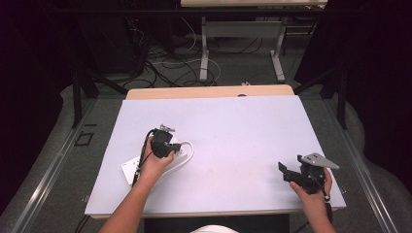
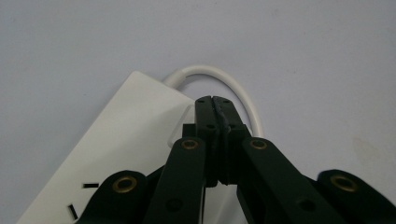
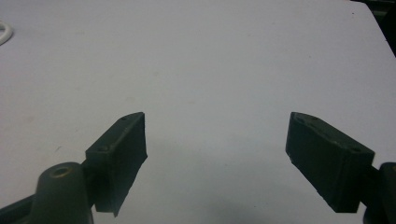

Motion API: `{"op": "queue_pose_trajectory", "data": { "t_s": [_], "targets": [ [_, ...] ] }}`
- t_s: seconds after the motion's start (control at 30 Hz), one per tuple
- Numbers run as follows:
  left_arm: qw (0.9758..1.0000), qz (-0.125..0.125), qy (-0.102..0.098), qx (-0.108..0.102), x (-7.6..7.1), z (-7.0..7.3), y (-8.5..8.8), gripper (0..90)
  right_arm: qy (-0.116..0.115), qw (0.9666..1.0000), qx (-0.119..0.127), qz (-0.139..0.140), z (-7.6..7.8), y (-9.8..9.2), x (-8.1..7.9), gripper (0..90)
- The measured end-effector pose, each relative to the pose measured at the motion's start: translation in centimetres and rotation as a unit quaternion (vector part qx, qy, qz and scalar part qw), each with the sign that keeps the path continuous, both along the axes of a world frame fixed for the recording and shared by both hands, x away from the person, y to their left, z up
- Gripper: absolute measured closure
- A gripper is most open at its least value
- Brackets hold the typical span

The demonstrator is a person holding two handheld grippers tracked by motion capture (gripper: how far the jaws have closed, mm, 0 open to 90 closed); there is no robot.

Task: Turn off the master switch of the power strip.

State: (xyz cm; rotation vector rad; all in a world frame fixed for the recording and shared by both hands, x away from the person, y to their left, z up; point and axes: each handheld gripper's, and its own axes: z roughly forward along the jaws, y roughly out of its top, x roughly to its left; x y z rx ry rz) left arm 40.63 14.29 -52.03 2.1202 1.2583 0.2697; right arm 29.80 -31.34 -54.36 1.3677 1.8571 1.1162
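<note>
A white power strip (image 1: 130, 171) lies on the left part of the white table (image 1: 233, 126), with its white cable (image 1: 189, 149) looping off its far end. My left gripper (image 1: 163, 145) hovers over that end. In the left gripper view its jaws (image 2: 214, 100) are pressed together with nothing visible between them, their tips above the strip's corner (image 2: 130, 126) where the cable (image 2: 210, 72) comes out. My right gripper (image 1: 285, 173) is held near the front right of the table; in the right gripper view it (image 3: 217, 140) stands wide open over bare tabletop.
A bit of the white cable (image 3: 3, 31) shows at the far left of the right gripper view. Beyond the table's far edge are a wooden strip (image 1: 209, 91), floor cables (image 1: 165, 63) and the legs of another table (image 1: 204, 53).
</note>
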Motion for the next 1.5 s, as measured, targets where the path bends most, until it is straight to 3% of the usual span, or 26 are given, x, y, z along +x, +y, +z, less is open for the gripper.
{"op": "queue_pose_trajectory", "data": {
  "t_s": [0.27, 0.53, 0.73, 0.83, 1.1, 1.3, 1.37, 1.5],
  "targets": [
    [0.9999, 0.003, 0.008, 0.012, 0.03, -0.37, -0.38, 90.0, -0.002, 1.0, 0.005, -0.001, -0.07, -0.09, 0.04, 19.8],
    [0.9997, 0.015, 0.017, 0.005, 0.51, -0.52, 0.03, 90.0, -0.003, 1.0, 0.003, 0.002, -0.04, 0.01, 0.02, 19.8],
    [0.9998, 0.017, 0.005, 0.006, 0.33, -0.33, -0.01, 90.0, -0.001, 1.0, 0.006, 0.001, -0.1, -0.05, 0.05, 19.7],
    [0.9998, 0.017, 0.009, 0.002, 0.4, -0.34, 0.08, 90.0, 0.007, 1.0, 0.006, -0.001, -0.11, -0.07, 0.06, 19.7],
    [0.9996, 0.026, 0.012, -0.005, 0.32, -0.36, 0.12, 90.0, 0.002, 1.0, 0.008, 0.0, -0.24, 0.16, 0.47, 19.7],
    [0.9997, 0.02, 0.011, -0.004, 0.38, -0.35, 0.22, 90.0, 0.003, 1.0, 0.007, 0.004, -0.11, 0.25, 0.35, 19.7],
    [0.9996, 0.023, 0.012, -0.006, 0.38, -0.36, 0.19, 90.0, -0.008, 0.9999, 0.009, -0.001, -0.23, 0.32, 0.43, 19.7],
    [0.9997, 0.02, 0.015, -0.009, 0.45, -0.37, 0.28, 89.9, 0.003, 1.0, 0.002, 0.008, -0.08, 0.06, 0.37, 19.7]
  ]
}}
